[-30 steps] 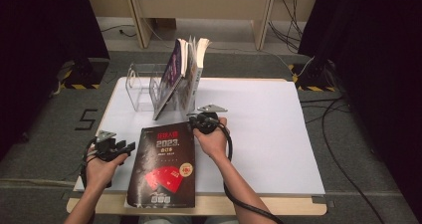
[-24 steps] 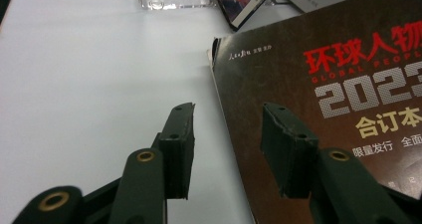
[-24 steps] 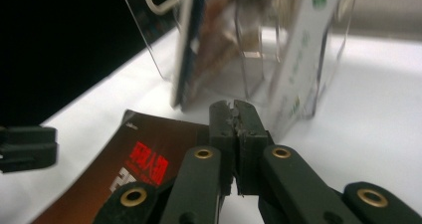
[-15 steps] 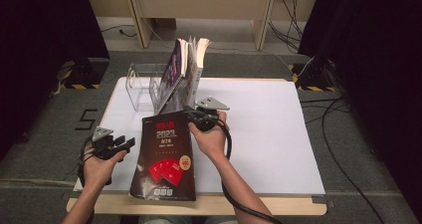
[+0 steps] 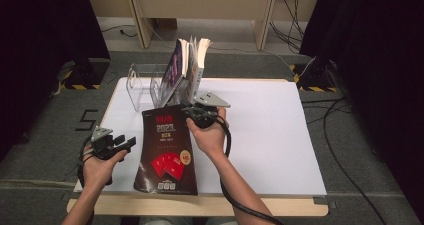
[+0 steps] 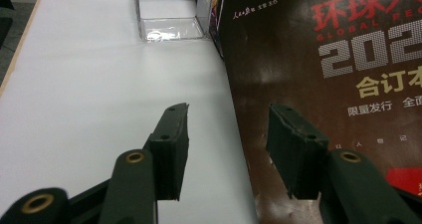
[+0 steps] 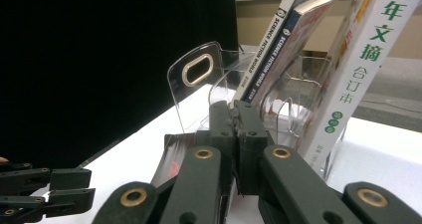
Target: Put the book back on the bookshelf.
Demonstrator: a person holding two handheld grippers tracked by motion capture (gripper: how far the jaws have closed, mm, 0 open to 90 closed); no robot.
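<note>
At table's near centre, right gripper (image 5: 194, 111) clamps the far right corner of the dark magazine (image 5: 167, 152), left gripper (image 5: 129, 143) gaping beside its left edge; single-corner pinch risks floppy sag snagging the clear rack (image 5: 142, 85).

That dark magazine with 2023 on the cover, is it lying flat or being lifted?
Being lifted at its far end. The right tool is shut on the dark magazine's top edge, and its near end rests on the table.
</note>
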